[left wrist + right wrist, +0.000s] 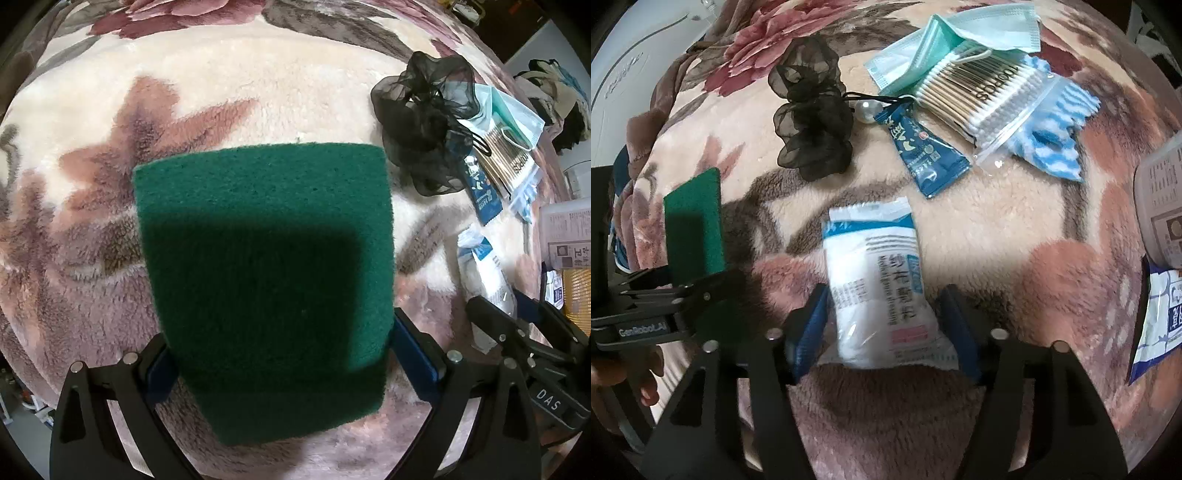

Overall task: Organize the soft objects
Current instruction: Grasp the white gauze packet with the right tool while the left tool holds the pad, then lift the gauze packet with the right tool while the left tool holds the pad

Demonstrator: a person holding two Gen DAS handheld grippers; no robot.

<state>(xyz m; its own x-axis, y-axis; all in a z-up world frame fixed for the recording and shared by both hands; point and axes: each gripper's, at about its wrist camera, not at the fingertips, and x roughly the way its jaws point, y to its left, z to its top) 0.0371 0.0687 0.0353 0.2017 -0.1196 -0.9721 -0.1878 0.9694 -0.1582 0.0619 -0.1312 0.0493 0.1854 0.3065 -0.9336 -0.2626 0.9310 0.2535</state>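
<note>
Green scouring pad [264, 280], flat and fuzzy, clamped in left gripper [280, 354] above floral plush blanket [221, 110], white gauze packet [882, 288] with blue band and Chinese print pinched in right gripper [882, 332], cotton swab bag [986, 99] reading "100pcs", black organza scrunchie [812, 122].

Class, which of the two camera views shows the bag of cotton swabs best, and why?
The right wrist view shows it best: the bag of cotton swabs lies nearly whole, swab tips and barcode clear, beneath a face mask. In the left wrist view the bag is small and squeezed at the right edge, partly behind the black organza scrunchie.
</note>
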